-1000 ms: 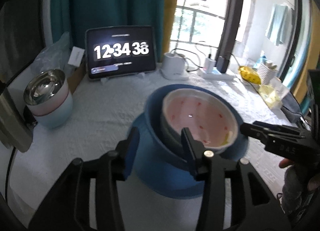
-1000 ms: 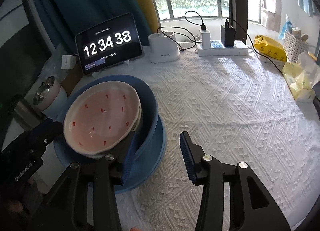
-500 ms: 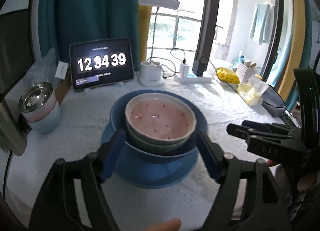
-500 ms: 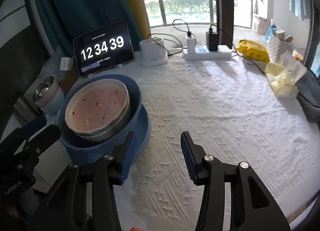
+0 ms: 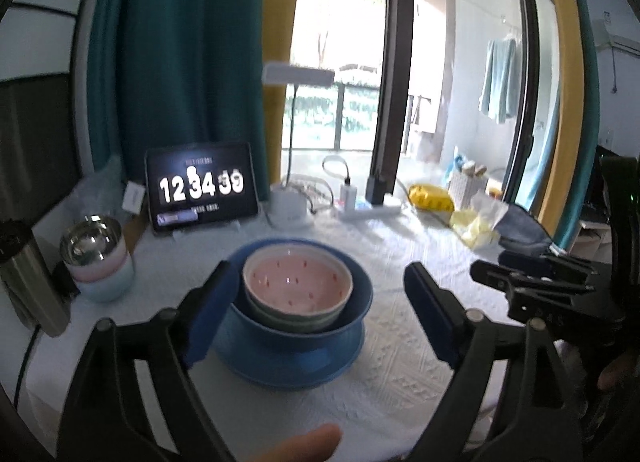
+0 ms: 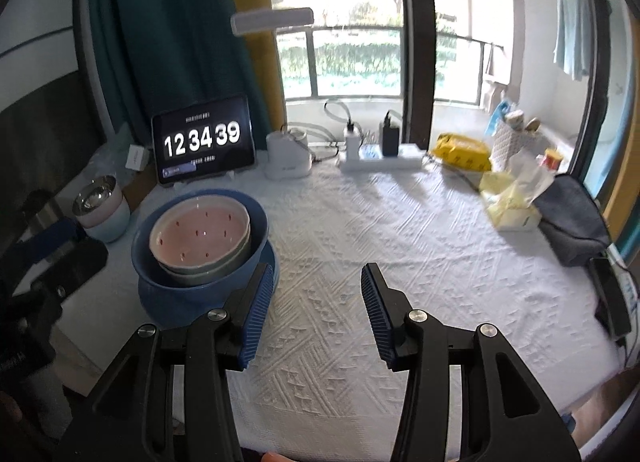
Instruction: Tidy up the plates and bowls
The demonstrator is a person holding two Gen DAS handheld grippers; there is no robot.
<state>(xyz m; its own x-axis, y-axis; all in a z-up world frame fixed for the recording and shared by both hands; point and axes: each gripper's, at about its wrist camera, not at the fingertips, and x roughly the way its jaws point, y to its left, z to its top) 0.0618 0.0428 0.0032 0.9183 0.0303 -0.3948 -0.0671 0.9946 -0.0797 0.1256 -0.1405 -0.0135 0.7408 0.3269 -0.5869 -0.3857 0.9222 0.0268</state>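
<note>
Though unheld, bowls (image 5: 298, 290) between left claw (image 5: 320, 314) fingers.

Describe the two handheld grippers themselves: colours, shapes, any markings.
Both are matte black plastic frames with angular, cut-out arms joined by silver round pivot bolts. The left gripper and right gripper each end in two flat fingers faced with blue pads; the right gripper's are visibly ribbed. The right gripper's side, seen from the left wrist view, bears faint pale lettering too blurred to read. No cables show on either.

The left gripper (image 5: 320, 314) sits low in its frame, jaws spread wide, nothing between them. The right gripper (image 6: 318, 304) occupies the lower centre of its view, jaws parted and empty, pointing forward.
</note>
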